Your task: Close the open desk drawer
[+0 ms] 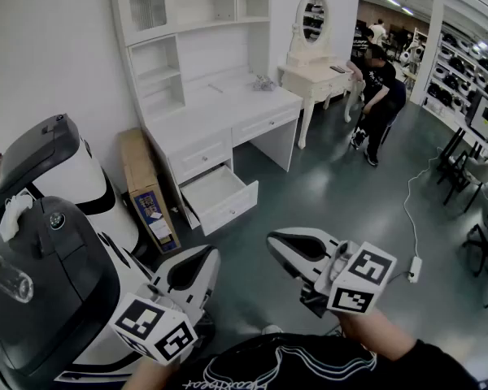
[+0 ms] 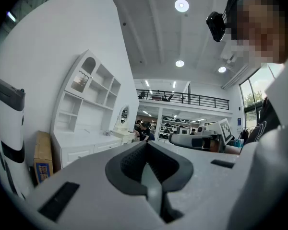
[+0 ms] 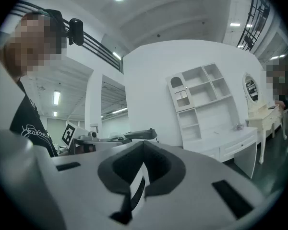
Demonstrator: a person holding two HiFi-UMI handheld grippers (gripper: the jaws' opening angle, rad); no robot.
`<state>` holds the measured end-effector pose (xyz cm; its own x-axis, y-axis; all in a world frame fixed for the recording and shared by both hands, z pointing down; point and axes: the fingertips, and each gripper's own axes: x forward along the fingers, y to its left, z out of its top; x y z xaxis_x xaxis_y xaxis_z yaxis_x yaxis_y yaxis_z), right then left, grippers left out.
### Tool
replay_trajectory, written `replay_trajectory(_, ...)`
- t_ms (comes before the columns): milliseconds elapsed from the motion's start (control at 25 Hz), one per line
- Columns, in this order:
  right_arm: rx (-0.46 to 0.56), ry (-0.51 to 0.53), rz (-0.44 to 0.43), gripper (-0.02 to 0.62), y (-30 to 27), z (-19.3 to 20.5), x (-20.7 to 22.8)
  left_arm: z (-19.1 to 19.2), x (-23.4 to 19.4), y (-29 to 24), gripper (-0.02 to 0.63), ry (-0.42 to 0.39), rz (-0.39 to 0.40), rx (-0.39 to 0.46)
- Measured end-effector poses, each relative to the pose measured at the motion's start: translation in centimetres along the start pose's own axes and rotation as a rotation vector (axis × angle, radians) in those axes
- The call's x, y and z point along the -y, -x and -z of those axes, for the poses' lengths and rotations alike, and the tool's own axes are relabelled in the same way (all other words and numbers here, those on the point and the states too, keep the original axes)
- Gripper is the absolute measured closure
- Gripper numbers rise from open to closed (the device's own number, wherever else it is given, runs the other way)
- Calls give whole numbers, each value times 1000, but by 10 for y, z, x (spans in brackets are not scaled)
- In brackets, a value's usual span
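The white desk (image 1: 228, 116) with a shelf hutch stands against the far wall. Its lowest left drawer (image 1: 220, 197) is pulled out and looks empty. My left gripper (image 1: 213, 253) hovers low at the bottom left, well short of the drawer, shut on nothing. To its right my right gripper (image 1: 273, 239) is also shut and empty, pointing toward the desk. In the left gripper view the left gripper (image 2: 146, 143) hides the drawer, and the desk (image 2: 84, 144) shows beyond it. In the right gripper view the desk (image 3: 233, 142) appears far right of the right gripper (image 3: 143, 143).
A cardboard box (image 1: 150, 195) leans beside the desk's left end. A large white and black machine (image 1: 53, 250) fills the left. Right of the desk stands a vanity table (image 1: 315, 75) with a person (image 1: 382, 96) next to it. A cable with a power strip (image 1: 413, 268) lies on the floor.
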<state>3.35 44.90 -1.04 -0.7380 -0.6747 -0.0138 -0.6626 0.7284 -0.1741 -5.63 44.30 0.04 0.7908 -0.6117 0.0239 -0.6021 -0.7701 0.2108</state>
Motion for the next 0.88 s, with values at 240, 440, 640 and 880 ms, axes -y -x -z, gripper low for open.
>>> replay_trajectory(240,-3,10,-7,589,-9,5,-15,2,-8,15,601,10,-7,5)
replay_trajectory(440,-17,3,8,589,-14,9,-13,4,-15,17,600,15,-8,10)
replay_trajectory(640,-13,-51,4,589,-22,18,1,7,-28,11,601,24,-22,5)
replay_trajectory(880,-15,-67,-10,589,-37,27,34,15,-50,-14,601,39,-38,1)
